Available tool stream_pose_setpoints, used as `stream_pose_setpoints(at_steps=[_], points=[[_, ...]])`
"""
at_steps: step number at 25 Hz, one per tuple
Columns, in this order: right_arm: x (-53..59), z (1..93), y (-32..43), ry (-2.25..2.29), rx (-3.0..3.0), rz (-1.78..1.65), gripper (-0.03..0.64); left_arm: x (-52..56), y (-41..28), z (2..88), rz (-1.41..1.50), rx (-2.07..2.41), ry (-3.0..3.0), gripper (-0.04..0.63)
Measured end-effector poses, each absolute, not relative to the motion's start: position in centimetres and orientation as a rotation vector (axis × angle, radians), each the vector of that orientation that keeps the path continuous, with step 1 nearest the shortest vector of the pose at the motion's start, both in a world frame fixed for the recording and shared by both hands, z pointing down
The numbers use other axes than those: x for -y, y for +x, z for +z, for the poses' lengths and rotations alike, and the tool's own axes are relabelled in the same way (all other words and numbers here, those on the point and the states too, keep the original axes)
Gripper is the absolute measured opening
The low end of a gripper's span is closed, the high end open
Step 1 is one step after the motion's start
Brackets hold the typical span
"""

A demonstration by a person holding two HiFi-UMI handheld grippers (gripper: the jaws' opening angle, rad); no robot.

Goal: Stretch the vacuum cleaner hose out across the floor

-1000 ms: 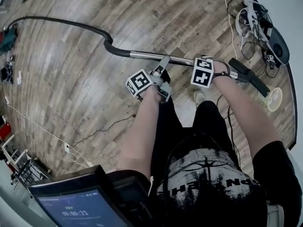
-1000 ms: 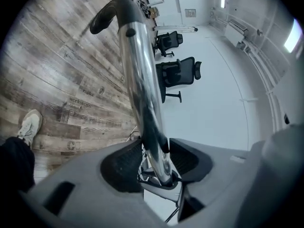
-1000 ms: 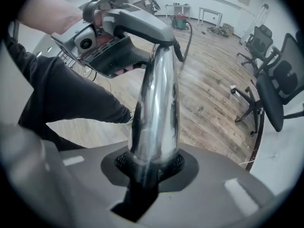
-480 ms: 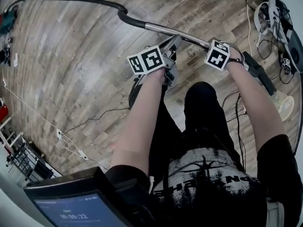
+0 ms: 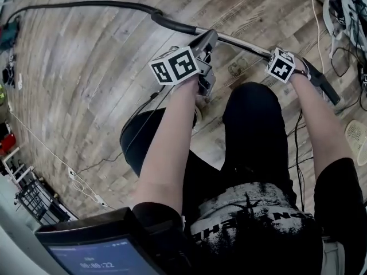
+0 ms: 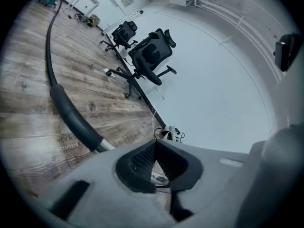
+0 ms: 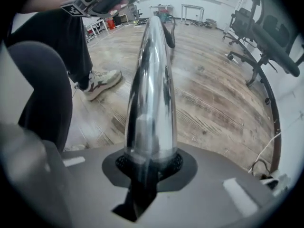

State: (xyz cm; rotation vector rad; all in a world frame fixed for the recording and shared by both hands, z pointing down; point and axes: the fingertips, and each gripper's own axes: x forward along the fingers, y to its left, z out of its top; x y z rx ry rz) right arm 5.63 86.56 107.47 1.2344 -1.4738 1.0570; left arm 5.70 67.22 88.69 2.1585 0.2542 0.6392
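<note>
The black vacuum hose (image 5: 86, 4) runs from the far left of the floor to a curved black handle (image 5: 166, 22). A chrome tube (image 5: 235, 40) joins it to the black nozzle (image 5: 321, 87). My right gripper (image 5: 273, 56) holds the chrome tube (image 7: 152, 80) near its nozzle end. In the right gripper view its jaws (image 7: 151, 160) are closing round the tube. My left gripper (image 5: 207, 39) hovers over the tube near the handle, shut with nothing between its jaws. In the left gripper view (image 6: 159, 164) the hose (image 6: 50, 46) and handle (image 6: 71, 115) stretch away over the wood floor.
Black office chairs (image 6: 149, 56) stand along the white wall. Tangled cables and gear (image 5: 344, 10) lie at the top right, and a thin white cable (image 5: 69, 168) crosses the floor at the left. The person's shoe (image 7: 99, 84) is beside the tube. A screen (image 5: 97, 256) sits at the bottom.
Both grippers and the wand have moved up and right in the head view, and the hose lies straighter. The left gripper's jaws have shut. The person's left leg has stepped forward.
</note>
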Motion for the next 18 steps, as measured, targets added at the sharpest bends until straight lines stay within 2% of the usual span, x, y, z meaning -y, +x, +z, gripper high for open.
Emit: stream_pose_setpoints(at_steps=[9,18], points=[[-91.5,120.6,7.9,1.201,1.468,1.016,0.066,-68.4,3.4,93.5,0.678,-0.168,2.377,0.000],[-91.5,123.0,7.1,1.159,1.477,1.052,0.066,-66.9,-0.4,94.3,0.752,-0.081,2.408,0.000]])
